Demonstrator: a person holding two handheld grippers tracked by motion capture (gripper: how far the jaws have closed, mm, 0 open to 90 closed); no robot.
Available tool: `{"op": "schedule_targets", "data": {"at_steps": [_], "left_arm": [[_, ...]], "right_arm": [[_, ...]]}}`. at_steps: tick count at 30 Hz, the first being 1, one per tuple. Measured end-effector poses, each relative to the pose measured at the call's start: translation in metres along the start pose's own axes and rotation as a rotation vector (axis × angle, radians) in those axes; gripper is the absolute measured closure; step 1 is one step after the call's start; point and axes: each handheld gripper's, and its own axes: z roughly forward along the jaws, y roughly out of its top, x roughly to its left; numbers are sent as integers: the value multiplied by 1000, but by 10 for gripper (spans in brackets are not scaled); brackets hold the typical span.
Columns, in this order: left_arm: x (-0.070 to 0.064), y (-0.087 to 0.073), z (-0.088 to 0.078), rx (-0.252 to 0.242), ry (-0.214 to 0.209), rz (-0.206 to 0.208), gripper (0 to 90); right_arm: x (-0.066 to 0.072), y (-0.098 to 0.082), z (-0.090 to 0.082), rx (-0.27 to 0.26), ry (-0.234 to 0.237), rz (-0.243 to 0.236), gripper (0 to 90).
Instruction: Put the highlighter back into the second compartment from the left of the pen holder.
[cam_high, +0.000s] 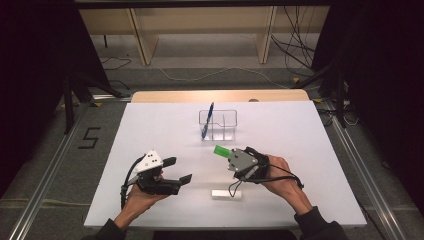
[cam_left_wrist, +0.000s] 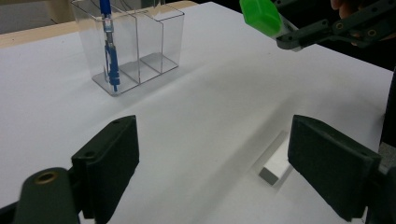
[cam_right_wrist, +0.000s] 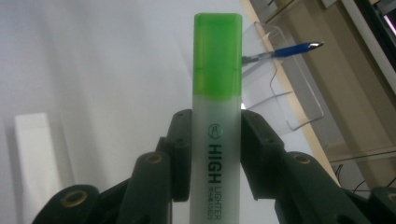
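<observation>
The right hand-held gripper (cam_high: 231, 156) is clamped on a green highlighter (cam_right_wrist: 217, 116), its two black jaws pressing the pale barrel from either side just below the green cap. Gripped low like this, the cap end sticks out well past the jaws, which would suit lowering it into the clear acrylic organizer (cam_high: 218, 124) standing farther back on the white worktop (cam_high: 150, 130). A blue pen (cam_high: 207, 120) already leans in the organizer's left compartment, so I judge the highlighter is headed for one of the free ones.

The left hand-held gripper (cam_high: 181, 170) hovers with its jaws spread wide and nothing between them, apparently waiting aside. A small white block (cam_high: 226, 194), likely an eraser, lies on the worktop near the person's edge.

The right gripper view gives the "HIGH LIGHTER" print and how squarely the jaws sit on the barrel. The left gripper view shows the organizer's dividers and the highlighter held clear above the surface.
</observation>
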Motion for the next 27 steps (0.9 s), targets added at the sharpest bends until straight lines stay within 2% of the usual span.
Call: {"op": "schedule_targets", "data": {"at_steps": [9,21,23,27], "left_arm": [[1,0,-2,-6,2,-2,161],[1,0,-2,-7,1,-3,161],[1,0,-1,-10,2,-3,160],[1,0,-2,-12,0,-5,160]], "right_arm": [[-15,18,7,-60,-18,39,671],[-41,25,20,-123,-66,150,671],[-44,25,25,-138,-66,187,671],[-52,27,35,-155,-76,230,671]]}}
